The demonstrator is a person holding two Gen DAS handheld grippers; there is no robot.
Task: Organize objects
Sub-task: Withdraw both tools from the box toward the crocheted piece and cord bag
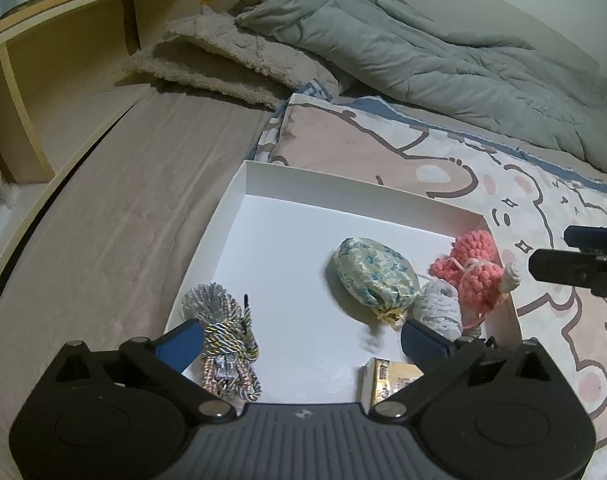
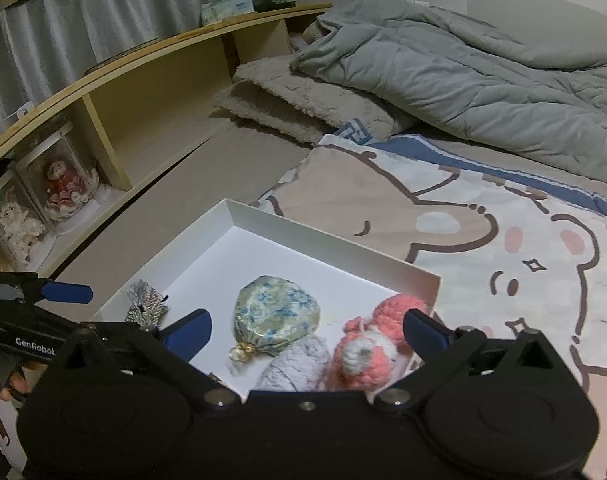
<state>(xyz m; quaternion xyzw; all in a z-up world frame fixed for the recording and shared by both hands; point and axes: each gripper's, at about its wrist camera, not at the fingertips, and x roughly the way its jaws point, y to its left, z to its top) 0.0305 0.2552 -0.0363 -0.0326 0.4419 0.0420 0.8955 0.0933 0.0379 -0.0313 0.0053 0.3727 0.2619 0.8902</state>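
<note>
Left wrist view: I am holding my left gripper (image 1: pixel 301 340) over the near half of the shallow white cardboard box (image 1: pixel 355 188), which is lying on the cartoon-bear printed blanket (image 1: pixel 423 148) on the bed. Its blue-padded jaws are standing spread wide with nothing pinched between them. Just beside the left pad the bundle of silver and gold twisted cord with a tassel (image 1: pixel 223 340) is lying against the box's left wall. The floral fabric drawstring pouch (image 1: pixel 373 276) is sitting mid-box, the pale grey yarn ball (image 1: pixel 439 310) is touching its tied end, and the pink crocheted toy (image 1: pixel 471 268) is leaning at the right wall. A small gold-wrapped packet (image 1: pixel 387 380) is lying at the near edge.

Right wrist view: my right gripper (image 2: pixel 307 332) is hovering over the same box (image 2: pixel 323 236), jaws likewise spread and empty, with the pink toy (image 2: pixel 367 348) and the grey yarn ball (image 2: pixel 295 364) directly below them and the pouch (image 2: pixel 275 312) a little further in. My left gripper (image 2: pixel 67 292) is showing at the left edge.

I am judging that everything in sight is already in the box, so I am between steps. Next I am going to need either another loose item, none of which is showing here, or tidier spacing among the crowded right-hand pieces.
</note>
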